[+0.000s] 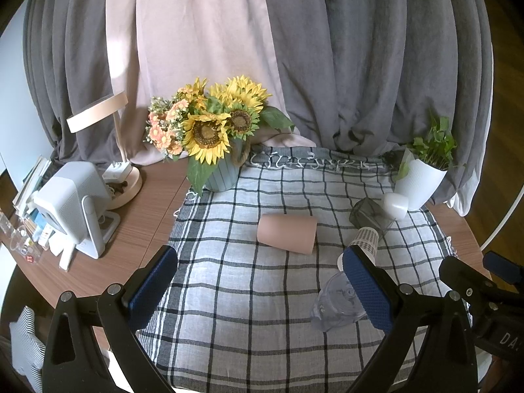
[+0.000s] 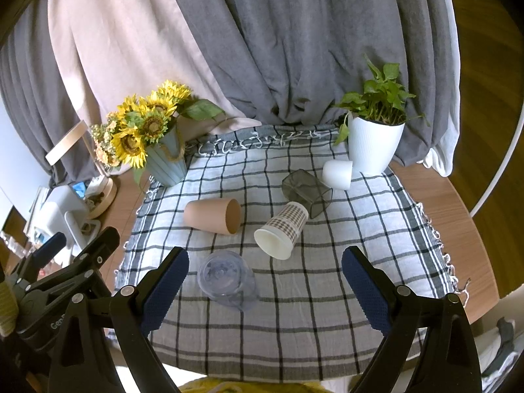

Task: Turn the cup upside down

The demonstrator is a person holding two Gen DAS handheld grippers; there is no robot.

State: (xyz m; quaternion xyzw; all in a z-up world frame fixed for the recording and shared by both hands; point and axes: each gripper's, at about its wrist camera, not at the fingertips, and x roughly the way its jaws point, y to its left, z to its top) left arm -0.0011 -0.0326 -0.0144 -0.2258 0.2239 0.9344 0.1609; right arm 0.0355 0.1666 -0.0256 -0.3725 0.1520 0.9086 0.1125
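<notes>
Several cups lie on their sides on the checked cloth [image 2: 294, 311]: a pink cup [image 1: 287, 233] [image 2: 212, 215], a checked paper cup [image 2: 281, 231] [image 1: 365, 240], a dark see-through cup [image 2: 306, 193] [image 1: 370, 213], a small white cup [image 2: 337, 173] [image 1: 395, 205] and a clear plastic cup [image 2: 227, 280] [image 1: 337, 303]. My left gripper [image 1: 262, 291] is open and empty above the cloth's near part, the clear cup beside its right finger. My right gripper [image 2: 265, 291] is open and empty, the clear cup just inside its left finger.
A sunflower vase [image 1: 222, 170] [image 2: 165, 160] stands at the cloth's far left, a white plant pot [image 2: 373, 145] [image 1: 419, 180] at the far right. A lamp [image 1: 124, 183] and a white device [image 1: 70, 203] stand on the wooden table at left. Curtains hang behind.
</notes>
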